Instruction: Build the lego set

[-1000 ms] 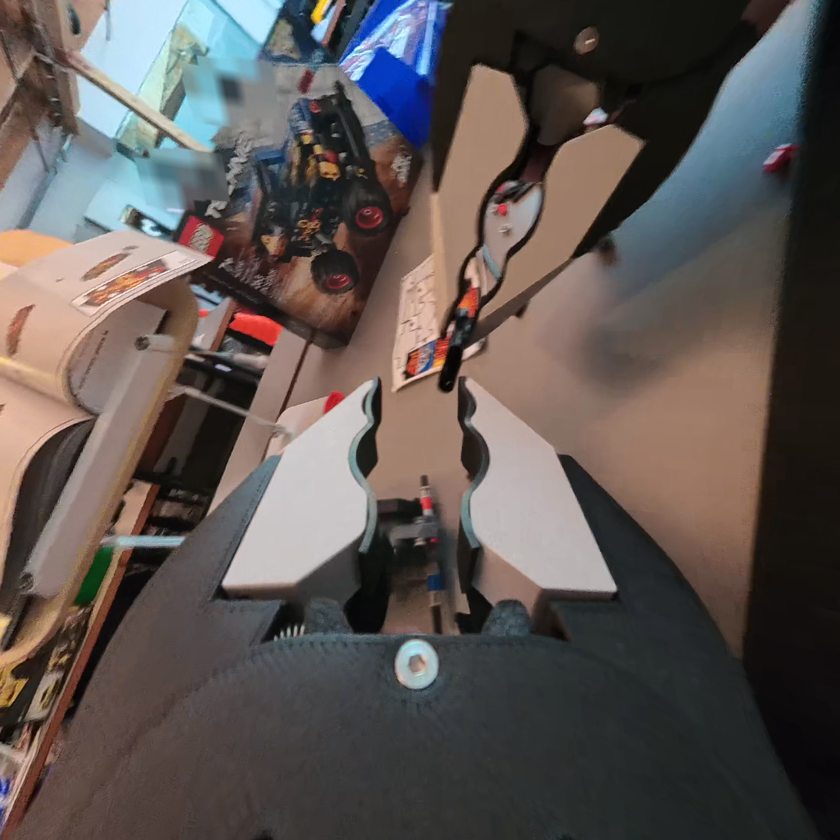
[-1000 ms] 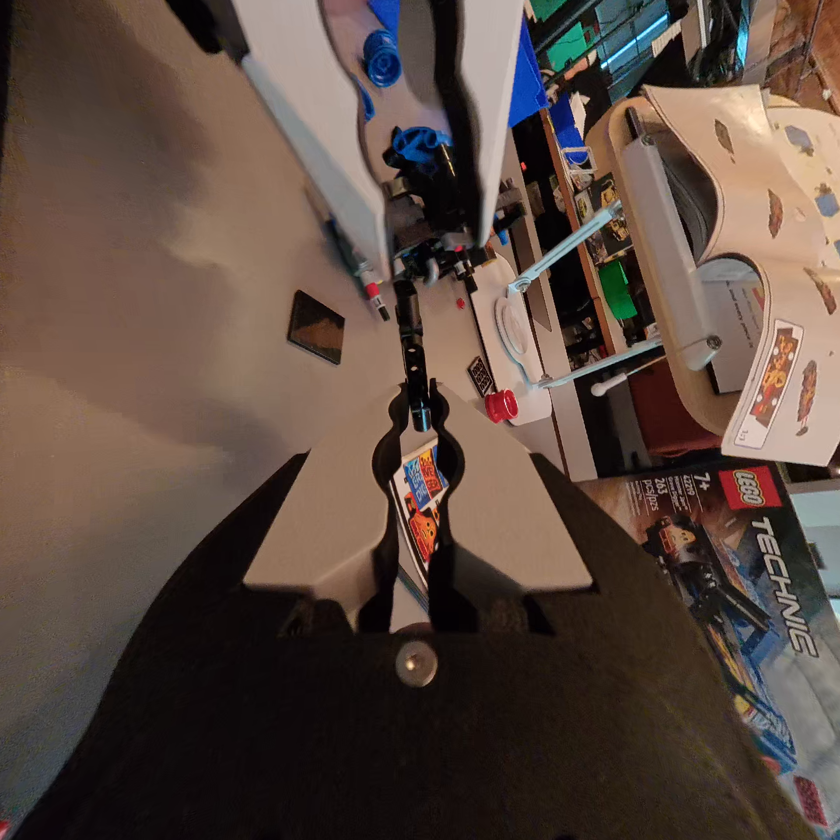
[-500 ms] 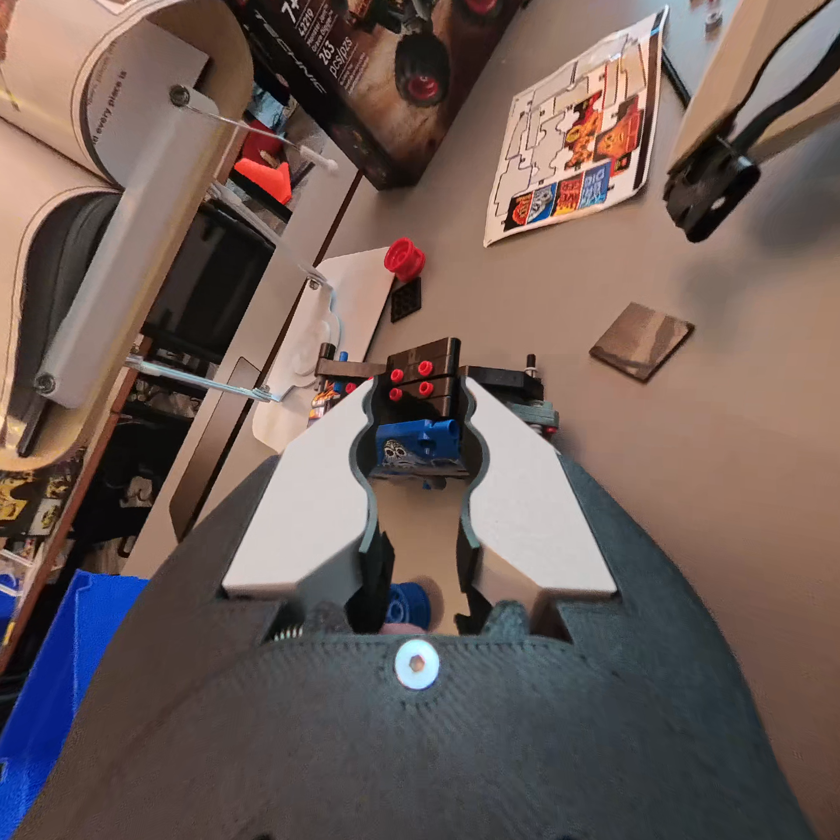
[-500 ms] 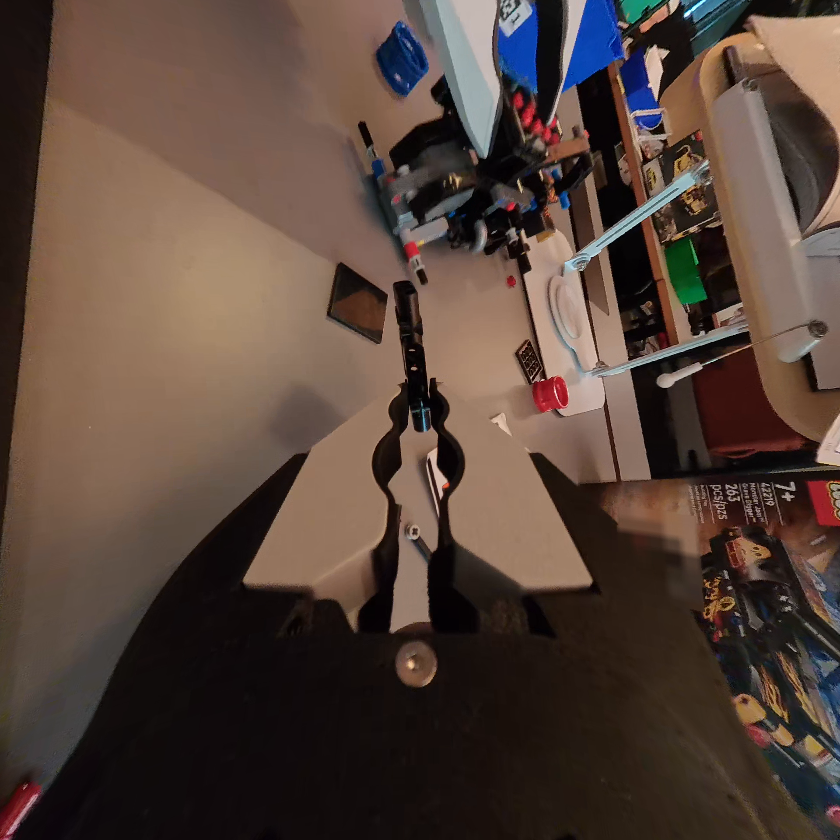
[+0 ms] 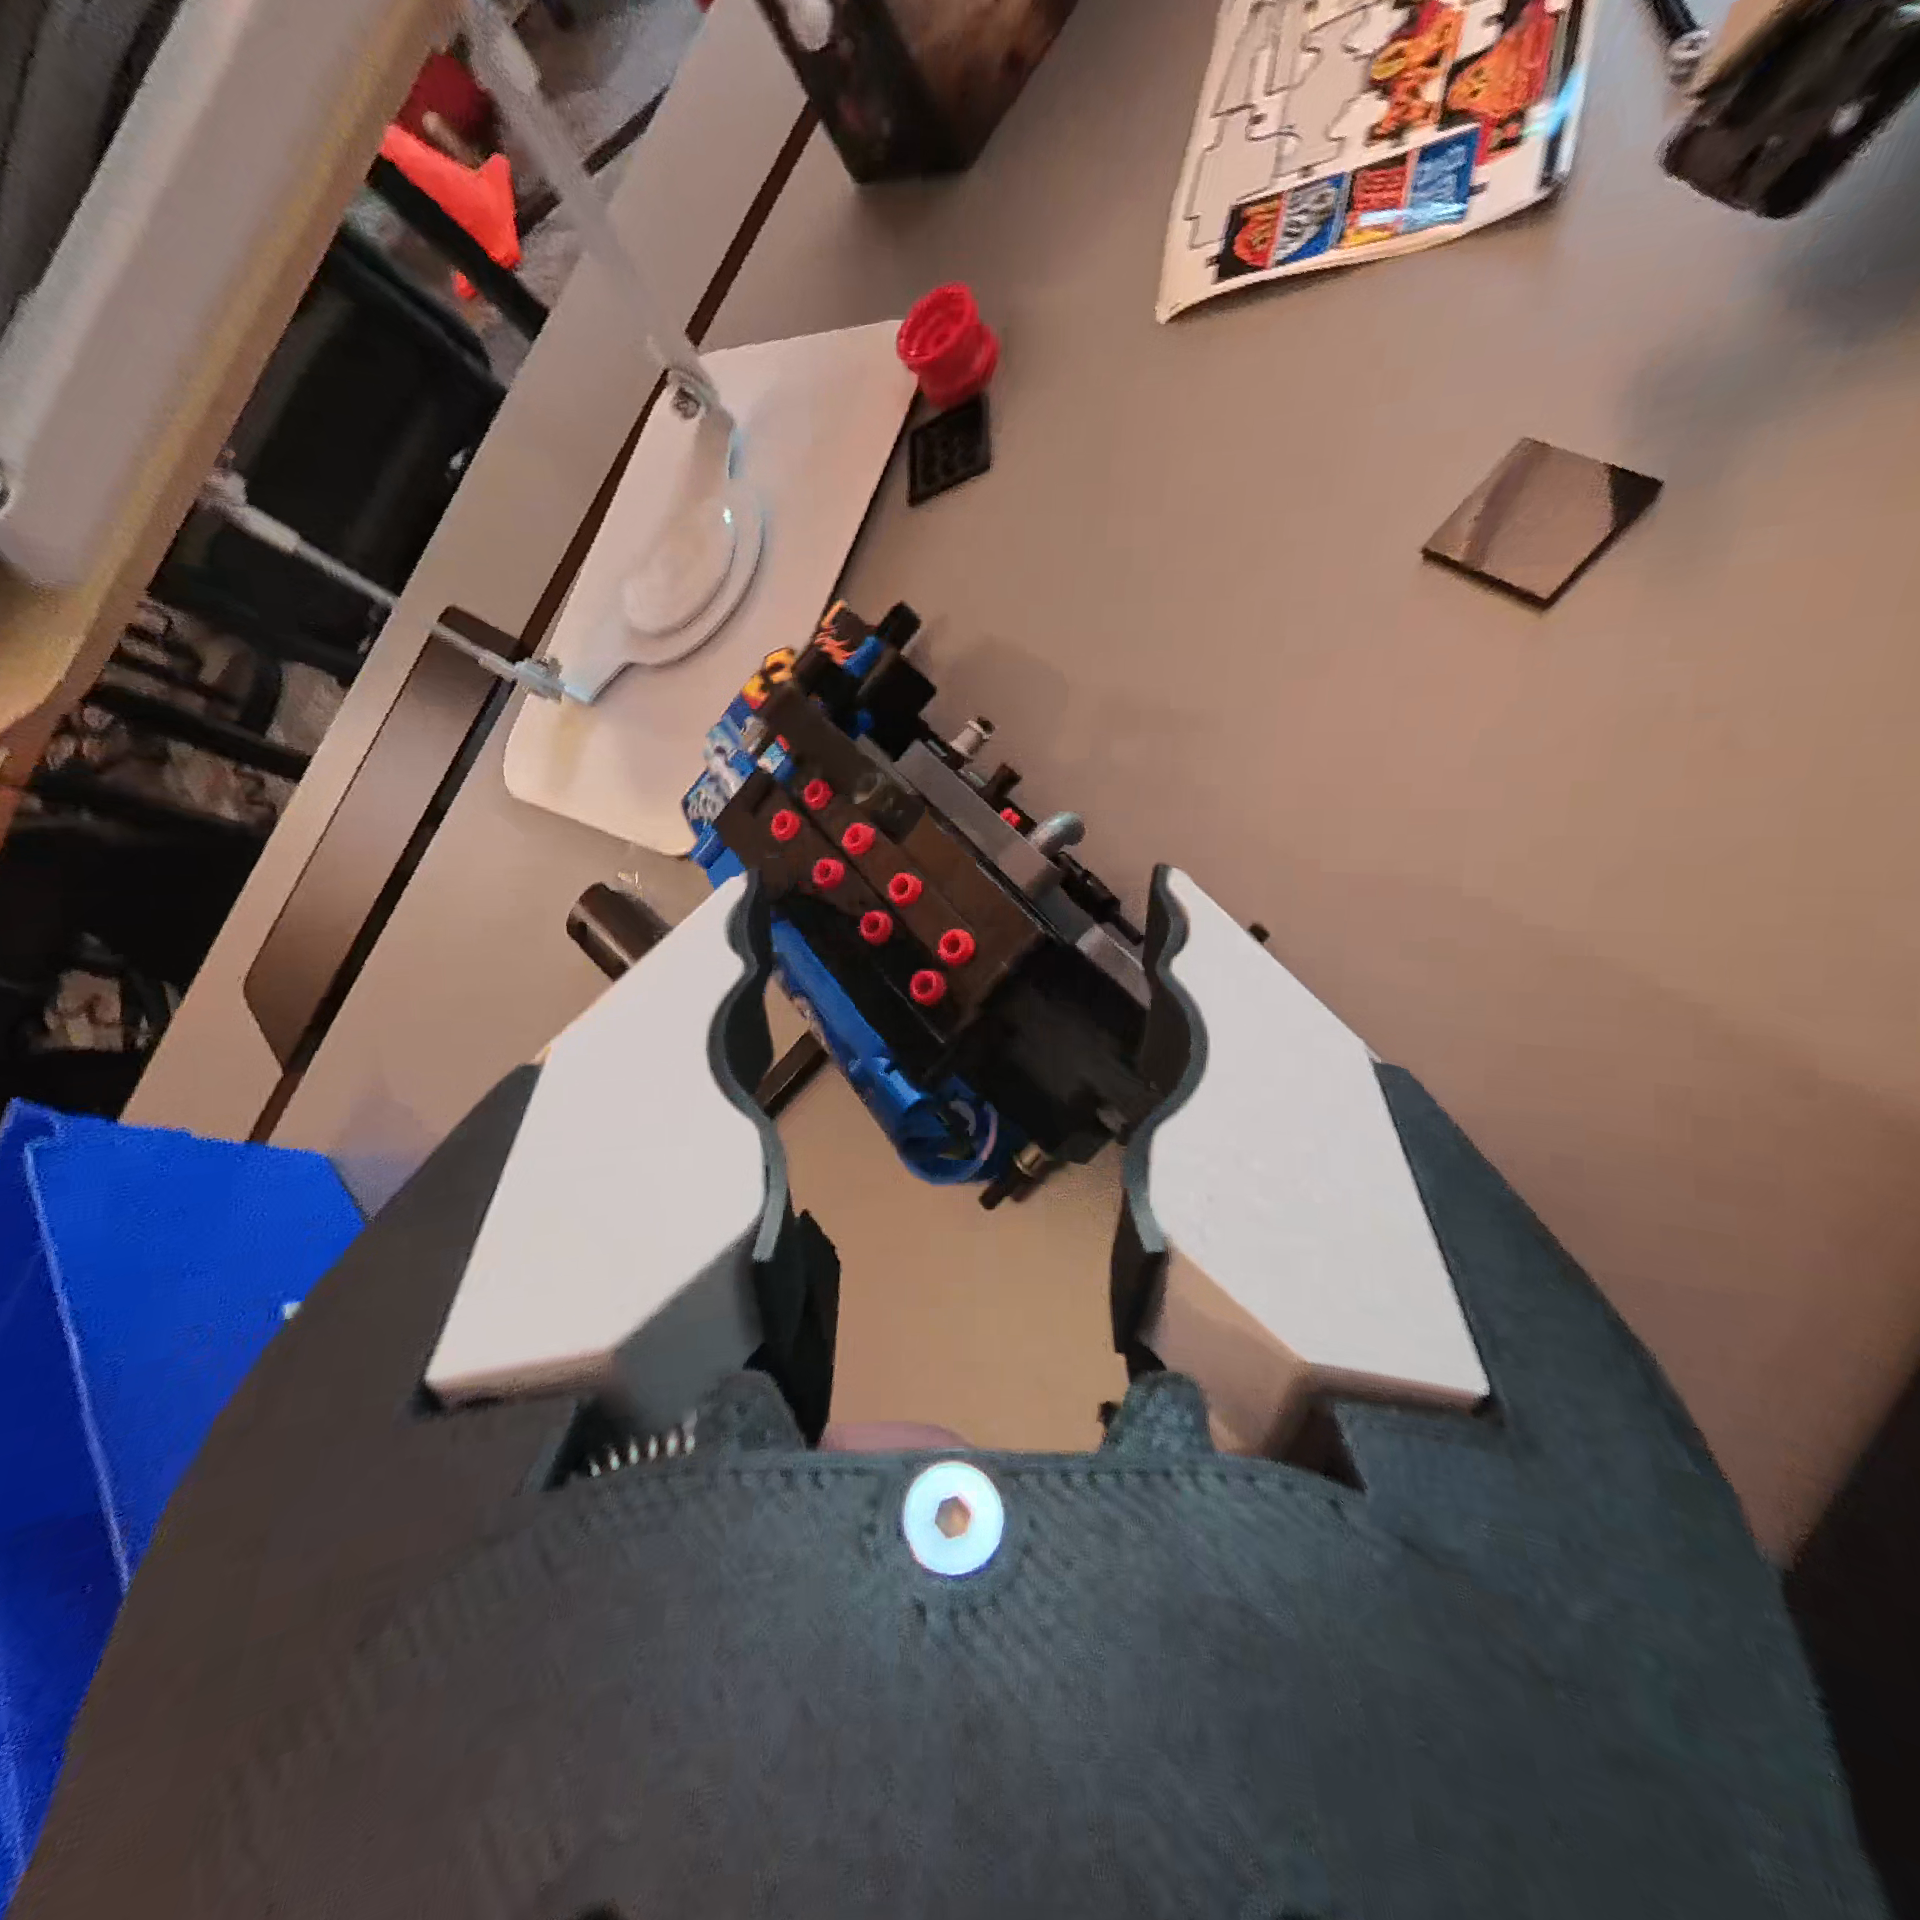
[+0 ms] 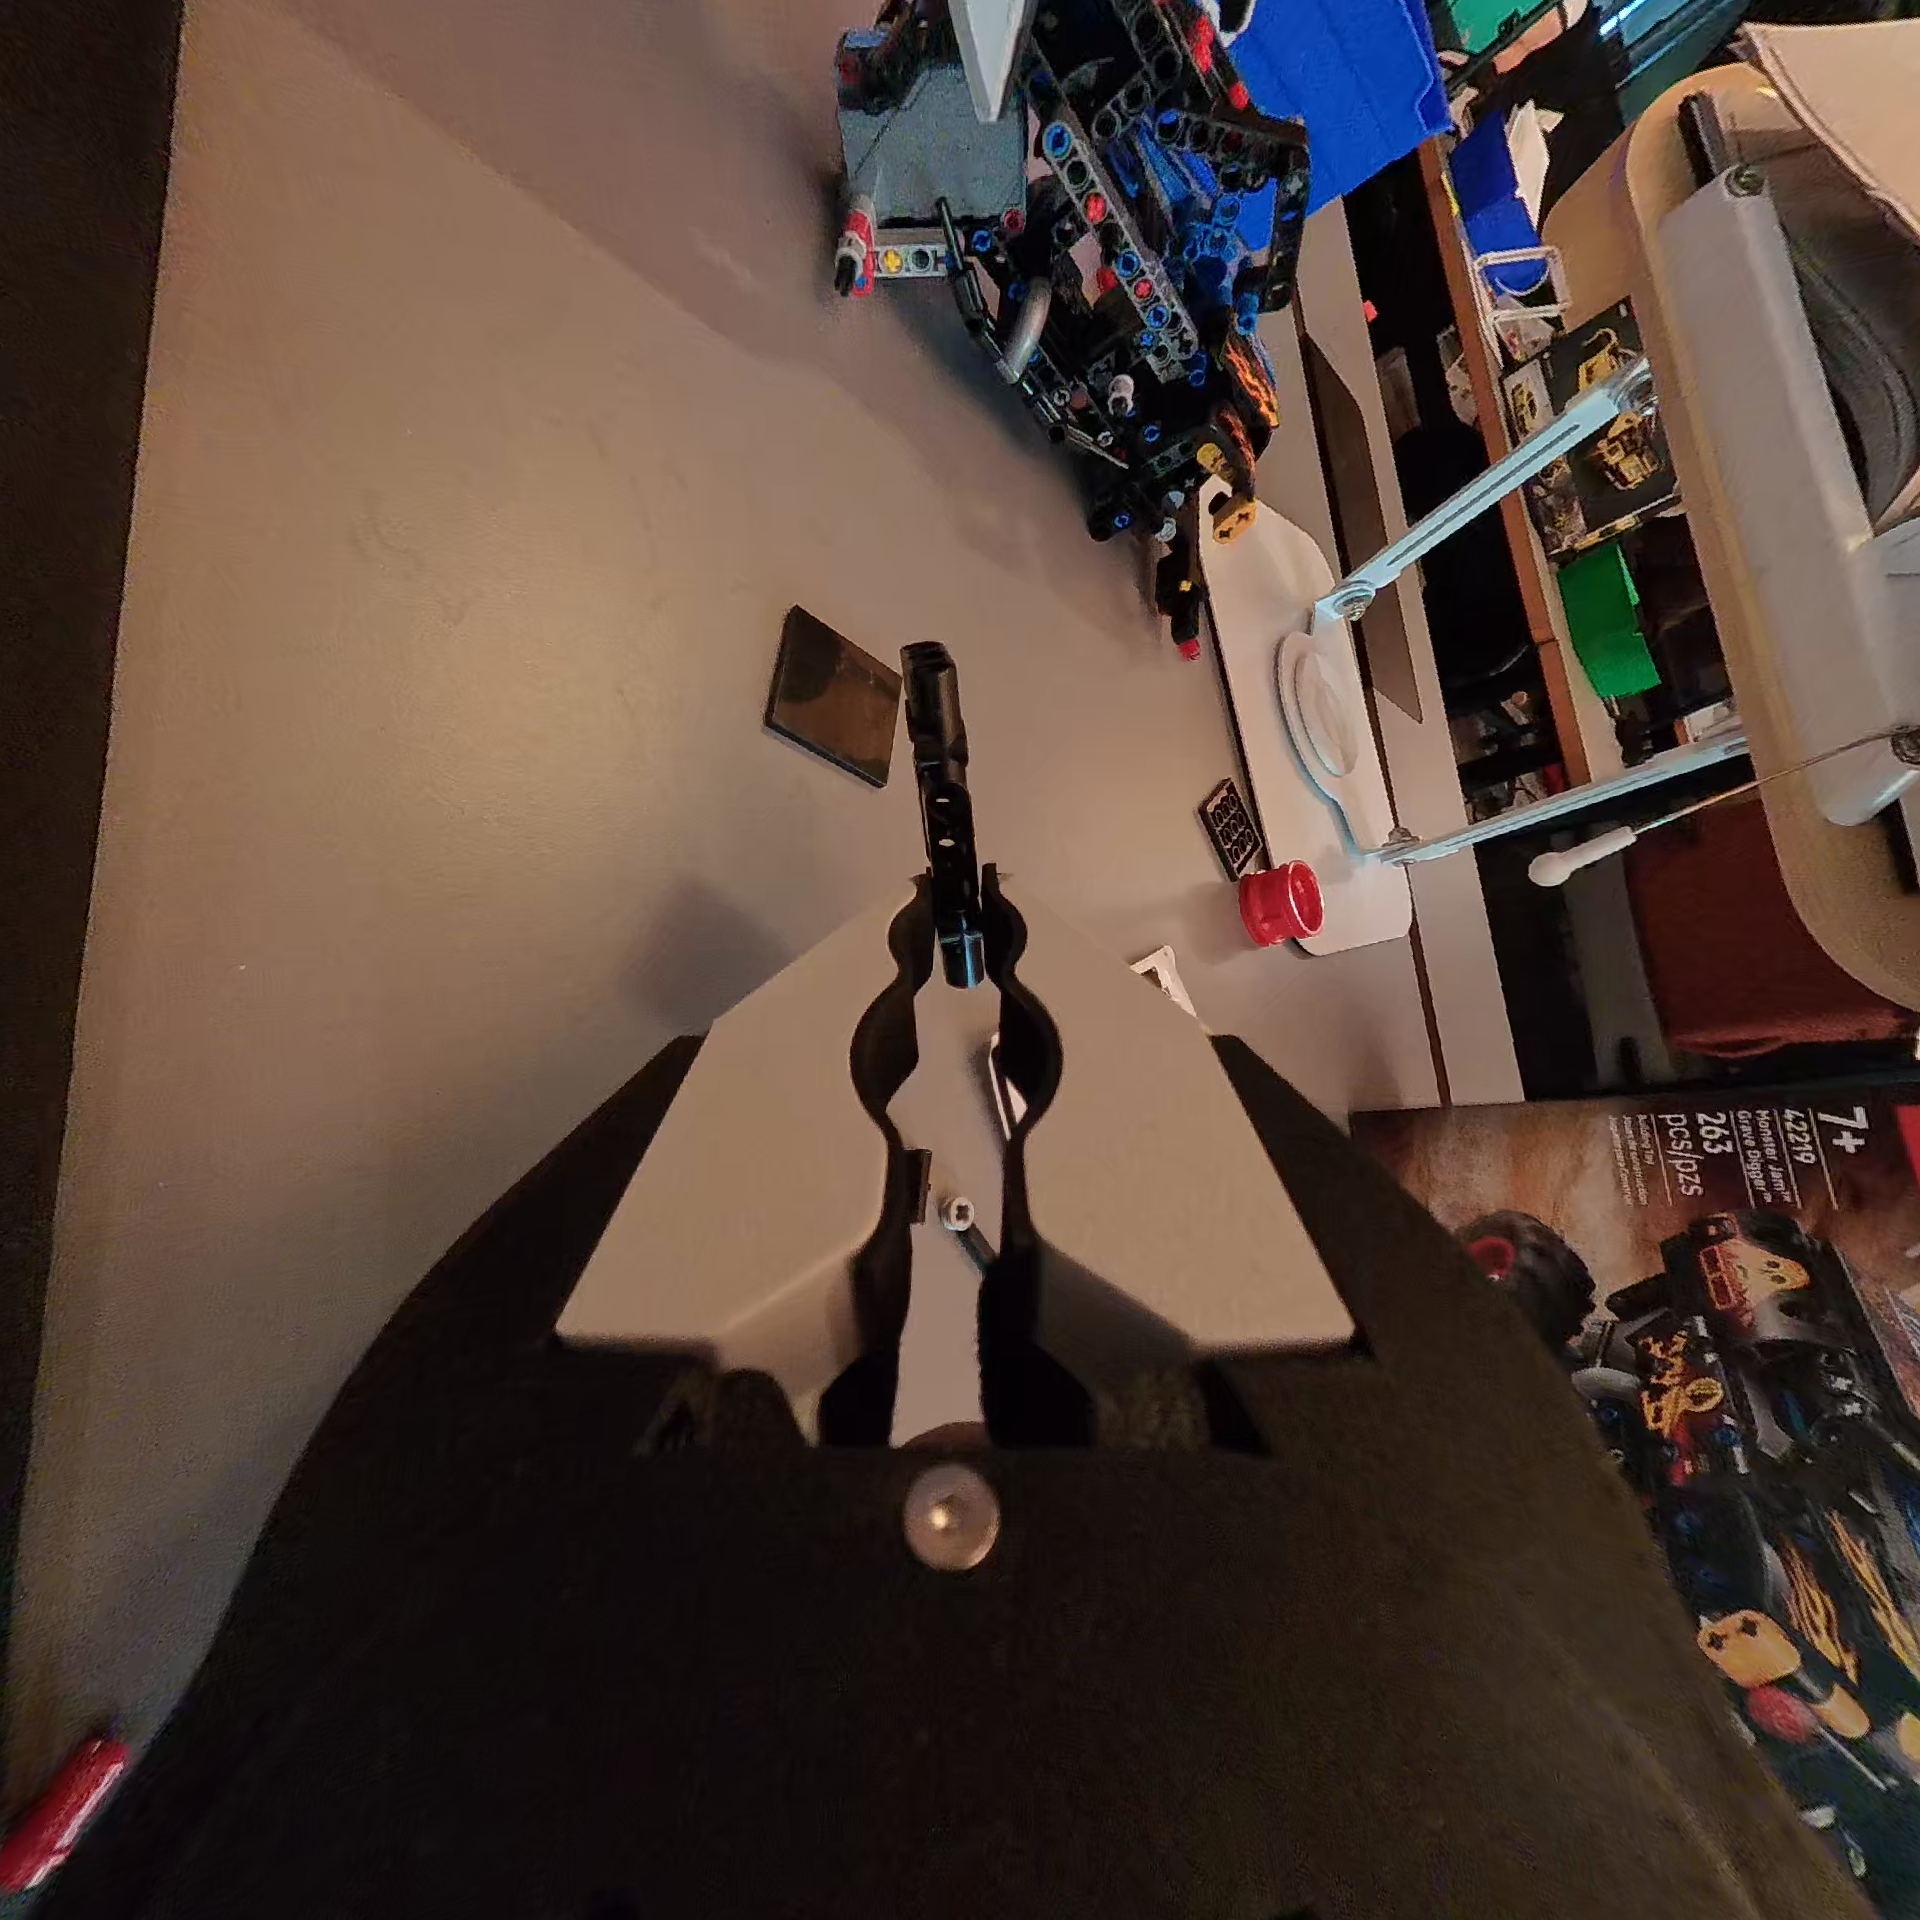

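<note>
Left wrist view: left gripper spread wide, jaws either side of the half-built lego model without a clear grip; contact with either finger not certain. Model lying on the grey table, black beams studded with red pins uppermost, blue parts along its 8 o'clock flank. At 12 o'clock from the model, a red wheel hub beside a small black grille plate. At 2 o'clock, a dark square tile; farther at 1 o'clock, a sticker sheet. White lamp base at 11 o'clock, blue bin at 8 o'clock.

Right wrist view: right gripper narrowed, clamped on a slim black beam pointing toward 12 o'clock, clear of the table. Dark square tile just at 11 o'clock of the beam's tip. Lego model well off at 1 o'clock, a pale finger of the left gripper at its top. Red wheel hub at 3 o'clock, set box at 4 o'clock.
</note>
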{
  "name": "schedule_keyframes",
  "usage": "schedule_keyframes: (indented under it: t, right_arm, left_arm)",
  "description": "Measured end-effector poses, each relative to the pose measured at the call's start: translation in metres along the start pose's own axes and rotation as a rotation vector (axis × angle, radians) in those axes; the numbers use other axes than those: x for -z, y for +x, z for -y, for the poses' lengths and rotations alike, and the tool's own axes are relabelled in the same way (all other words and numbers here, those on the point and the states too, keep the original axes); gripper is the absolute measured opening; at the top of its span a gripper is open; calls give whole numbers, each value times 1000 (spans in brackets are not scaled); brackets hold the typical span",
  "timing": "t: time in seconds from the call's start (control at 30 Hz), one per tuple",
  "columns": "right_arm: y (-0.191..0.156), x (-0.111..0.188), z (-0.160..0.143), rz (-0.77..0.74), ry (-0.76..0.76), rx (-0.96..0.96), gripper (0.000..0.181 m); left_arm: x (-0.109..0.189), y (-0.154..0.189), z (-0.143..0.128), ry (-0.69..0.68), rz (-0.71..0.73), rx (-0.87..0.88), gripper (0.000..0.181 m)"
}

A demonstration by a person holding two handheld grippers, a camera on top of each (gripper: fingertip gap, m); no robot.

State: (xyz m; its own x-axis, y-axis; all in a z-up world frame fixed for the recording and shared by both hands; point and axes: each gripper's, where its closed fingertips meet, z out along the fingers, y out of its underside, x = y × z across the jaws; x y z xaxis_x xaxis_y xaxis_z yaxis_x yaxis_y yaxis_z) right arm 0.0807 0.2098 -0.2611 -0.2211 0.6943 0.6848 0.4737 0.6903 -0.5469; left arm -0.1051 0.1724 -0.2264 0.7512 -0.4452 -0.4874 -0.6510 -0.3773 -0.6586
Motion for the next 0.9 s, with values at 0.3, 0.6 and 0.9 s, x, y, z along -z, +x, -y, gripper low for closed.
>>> schedule_keyframes:
  t: [0.3,0.6,0.9]
  right_arm:
    - [2,2,0,0,6,-20,5]
    - [1,2,1,11,17,-34,5]
    - [-2,0,-1,22,6,-25,5]
  left_arm:
    - [-11,-9,-12,-57,25,74,70]
    - [-13,4,1,45,-139,-16,67]
    - [-21,-22,-10,-61,-74,-118,65]
